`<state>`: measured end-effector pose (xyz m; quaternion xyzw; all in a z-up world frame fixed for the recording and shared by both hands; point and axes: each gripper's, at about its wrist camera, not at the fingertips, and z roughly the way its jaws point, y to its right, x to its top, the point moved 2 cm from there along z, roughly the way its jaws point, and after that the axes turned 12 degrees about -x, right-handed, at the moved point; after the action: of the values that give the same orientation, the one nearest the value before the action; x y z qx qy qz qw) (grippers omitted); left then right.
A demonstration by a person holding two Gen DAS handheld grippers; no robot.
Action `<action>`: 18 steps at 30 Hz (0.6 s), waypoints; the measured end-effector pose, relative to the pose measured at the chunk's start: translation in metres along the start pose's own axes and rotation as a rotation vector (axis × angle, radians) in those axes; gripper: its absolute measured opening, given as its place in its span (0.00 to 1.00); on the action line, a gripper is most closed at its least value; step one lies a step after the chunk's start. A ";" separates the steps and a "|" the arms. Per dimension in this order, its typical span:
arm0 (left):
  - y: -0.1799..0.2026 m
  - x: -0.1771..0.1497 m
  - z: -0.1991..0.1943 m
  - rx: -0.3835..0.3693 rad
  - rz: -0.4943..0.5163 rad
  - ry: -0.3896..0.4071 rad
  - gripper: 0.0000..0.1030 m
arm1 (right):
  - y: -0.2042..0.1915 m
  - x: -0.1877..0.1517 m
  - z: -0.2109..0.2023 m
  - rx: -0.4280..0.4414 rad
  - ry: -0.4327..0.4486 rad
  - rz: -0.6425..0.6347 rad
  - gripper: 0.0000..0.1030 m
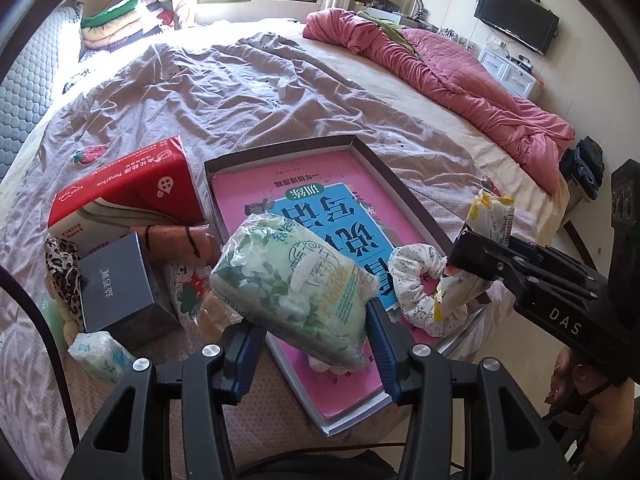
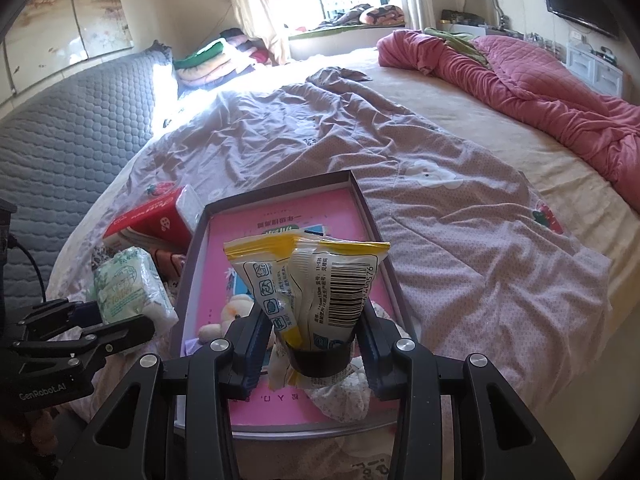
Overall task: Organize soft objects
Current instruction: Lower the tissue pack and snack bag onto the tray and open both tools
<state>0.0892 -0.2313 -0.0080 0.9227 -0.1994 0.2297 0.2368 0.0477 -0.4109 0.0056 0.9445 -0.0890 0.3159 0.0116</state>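
My left gripper (image 1: pixel 314 344) is shut on a green-and-white soft tissue pack (image 1: pixel 292 288), held over the near left corner of a shallow box (image 1: pixel 280 148) with a pink book in it. My right gripper (image 2: pixel 316 340) is shut on a crumpled yellow-and-white packet (image 2: pixel 320 280) above the same box (image 2: pixel 280 188). In the left wrist view the right gripper (image 1: pixel 472 256) and its packet (image 1: pixel 490 216) hang over the box's right side. A white floral scrunchie (image 1: pixel 412 276) lies in the box under it. A small plush toy (image 2: pixel 236 312) lies in the box too.
Left of the box on the bed lie a red tissue box (image 1: pixel 132 188), a dark grey box (image 1: pixel 116 284), a leopard-print cloth (image 1: pixel 60 264) and a small tissue pack (image 1: pixel 100 352). A pink quilt (image 1: pixel 460 76) is bunched along the far right of the bed.
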 end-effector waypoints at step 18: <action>0.003 -0.004 0.041 -0.010 0.019 -0.093 0.48 | -0.023 -0.018 0.028 -0.018 -0.130 -0.161 0.41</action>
<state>0.0982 -0.2543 -0.0409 0.9294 -0.2201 0.1877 0.2295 0.0544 -0.3878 -0.0265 0.9670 -0.0165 0.2510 0.0398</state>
